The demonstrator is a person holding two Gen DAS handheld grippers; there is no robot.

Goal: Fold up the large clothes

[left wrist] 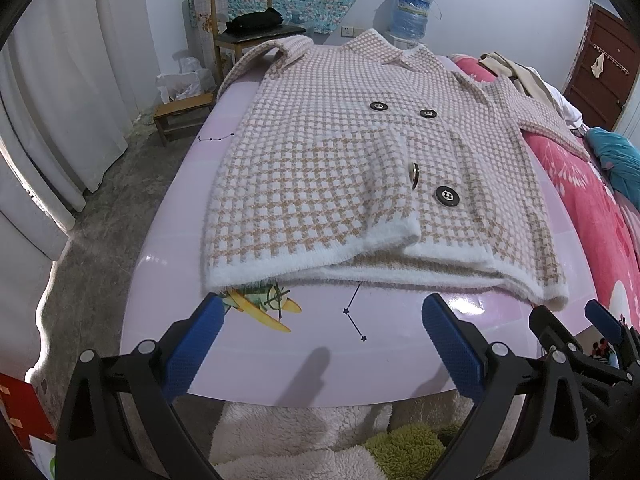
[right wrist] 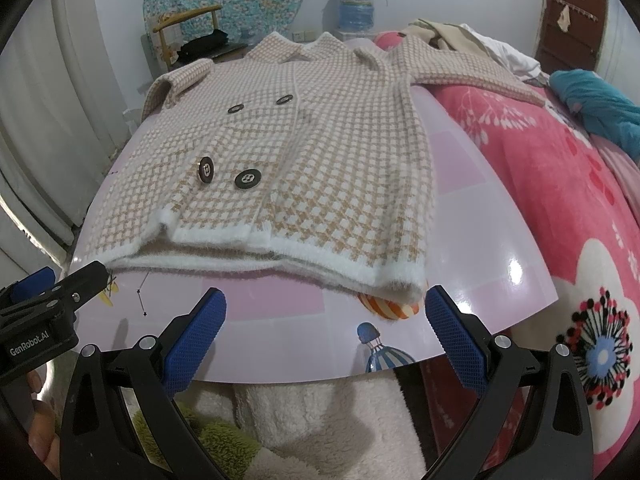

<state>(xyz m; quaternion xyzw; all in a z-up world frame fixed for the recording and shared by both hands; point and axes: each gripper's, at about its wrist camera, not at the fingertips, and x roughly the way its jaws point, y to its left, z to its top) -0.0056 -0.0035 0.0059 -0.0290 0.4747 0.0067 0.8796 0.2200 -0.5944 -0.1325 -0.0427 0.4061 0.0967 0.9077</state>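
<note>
Coat [left wrist: 360, 168] just beyond open left claw [left wrist: 320, 320]

Each camera sits just behind its own gripper and looks forward and slightly down along the two blue-padded fingers, which fill the bottom of the frame. The left wrist view looks from the near edge of the pink board [left wrist: 248, 364] toward the far wall, close to the coat's [left wrist: 340, 168] left hem corner, with the curtain [left wrist: 60, 120] and floor at its left. The right wrist view stands just beside it to the right, facing the same way, close to the coat's [right wrist: 320, 160] right hem corner, with the red blanket [right wrist: 560, 208] filling its right side. Both share the whole coat, the chair [left wrist: 248, 20], the water bottle [left wrist: 412, 12] and the door [left wrist: 604, 76]. Each view catches the other gripper at its inner edge.
</note>
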